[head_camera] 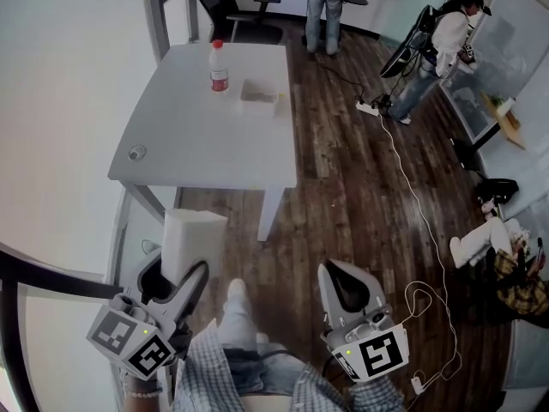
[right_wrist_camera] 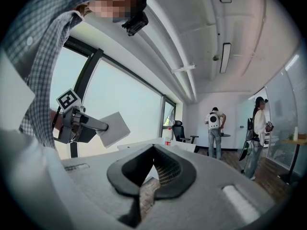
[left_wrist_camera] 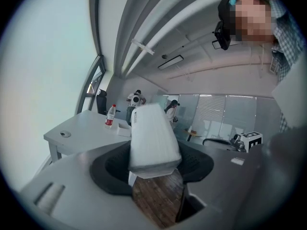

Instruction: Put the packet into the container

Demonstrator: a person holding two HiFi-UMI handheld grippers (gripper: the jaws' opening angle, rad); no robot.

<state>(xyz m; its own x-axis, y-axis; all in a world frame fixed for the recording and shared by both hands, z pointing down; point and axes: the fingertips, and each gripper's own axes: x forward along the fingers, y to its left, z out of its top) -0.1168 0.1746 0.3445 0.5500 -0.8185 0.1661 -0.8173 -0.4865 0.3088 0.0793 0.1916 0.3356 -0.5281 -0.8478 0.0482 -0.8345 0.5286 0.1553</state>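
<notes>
A white rectangular packet (head_camera: 190,243) is clamped by its lower end in my left gripper (head_camera: 176,288), which I hold low at the left, short of the table's near edge. In the left gripper view the packet (left_wrist_camera: 151,140) stands up between the dark pads (left_wrist_camera: 112,169). The white open container (head_camera: 260,97) sits on the far part of the white table (head_camera: 189,140), beside a red-labelled bottle (head_camera: 220,67). My right gripper (head_camera: 347,286) hangs over the wooden floor with its jaws together and nothing in them (right_wrist_camera: 152,169). In the right gripper view the left gripper (right_wrist_camera: 79,123) shows with the packet (right_wrist_camera: 114,128).
Two people stand beyond the table, one at the far edge (head_camera: 326,7), one at the right by a glass wall (head_camera: 437,50). A black office chair (head_camera: 227,7) is behind the table. A power strip and white cable (head_camera: 403,170) run across the floor. Windows line the left.
</notes>
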